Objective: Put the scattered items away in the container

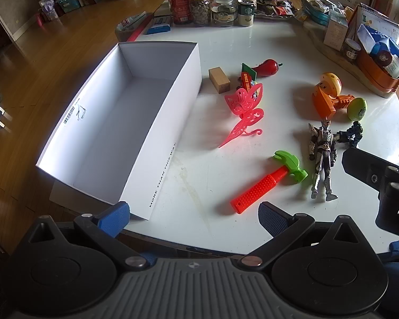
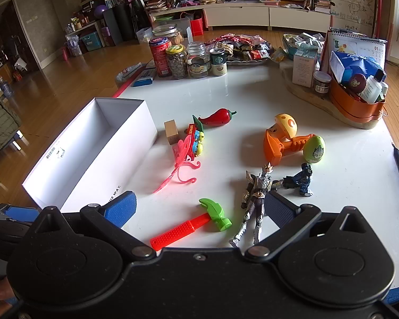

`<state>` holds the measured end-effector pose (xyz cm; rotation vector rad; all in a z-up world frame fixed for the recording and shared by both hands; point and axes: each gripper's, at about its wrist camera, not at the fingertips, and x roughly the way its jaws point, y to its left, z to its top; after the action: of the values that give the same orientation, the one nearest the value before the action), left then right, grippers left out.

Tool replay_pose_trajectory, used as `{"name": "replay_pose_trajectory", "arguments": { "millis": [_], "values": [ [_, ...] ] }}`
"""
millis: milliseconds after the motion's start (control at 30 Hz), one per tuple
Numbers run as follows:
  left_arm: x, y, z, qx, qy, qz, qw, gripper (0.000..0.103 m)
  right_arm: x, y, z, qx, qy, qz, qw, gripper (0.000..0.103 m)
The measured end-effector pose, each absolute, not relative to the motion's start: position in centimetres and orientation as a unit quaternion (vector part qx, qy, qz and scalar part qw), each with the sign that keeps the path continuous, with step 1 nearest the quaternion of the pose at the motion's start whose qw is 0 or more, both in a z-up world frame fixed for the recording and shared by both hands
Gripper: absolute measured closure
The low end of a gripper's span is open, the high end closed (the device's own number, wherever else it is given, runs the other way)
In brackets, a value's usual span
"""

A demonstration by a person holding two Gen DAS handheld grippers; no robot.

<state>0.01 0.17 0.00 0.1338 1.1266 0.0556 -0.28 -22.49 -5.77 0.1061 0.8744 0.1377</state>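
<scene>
the left gripper (image 1: 193, 219) hangs over the near edge of the white desk (image 1: 252, 42) with its blue-padded jaws spread wide and nothing between them. just ahead of its left finger stands the open white box (image 1: 156, 133), which looks empty inside. ahead of its right finger lies the toy hammer (image 1: 268, 182) (red handle, green head), and further ahead the pink butterfly (image 1: 246, 109) stands on edge, with the wooden block (image 1: 219, 80) and the red chili pepper (image 1: 268, 67) beyond it.

the right gripper (image 2: 200, 210) is also wide open and holds nothing. the hammer (image 2: 190, 224) lies between its fingers, handle end closest to the gripper, and the silver action figure (image 2: 255, 199) lies just beside its right finger, partly behind the pad. the small dark blue figure (image 2: 301, 179) sits just past that finger, touching or nearly touching the silver one's arm. further ahead are the orange toy (image 2: 277, 143) with its yellow domed head, and the green egg (image 2: 314, 148) beside it. ahead and left of the gripper the box (image 2: 103, 154) stands with the butterfly (image 2: 184, 162) and a small toy with green heads (image 2: 198, 139) near its right wall. jars (image 2: 196, 59) line the far side of the desk.
</scene>
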Motion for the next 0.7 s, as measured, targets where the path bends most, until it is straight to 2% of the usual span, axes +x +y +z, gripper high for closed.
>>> {"name": "replay_pose_trajectory", "arguments": {
  "millis": [700],
  "values": [
    [-0.16,-0.69,0.35,0.067,0.53,0.014,0.845,0.001,-0.74,-23.0,-5.74,0.053,0.422,0.063,0.903,0.004]
  ]
}}
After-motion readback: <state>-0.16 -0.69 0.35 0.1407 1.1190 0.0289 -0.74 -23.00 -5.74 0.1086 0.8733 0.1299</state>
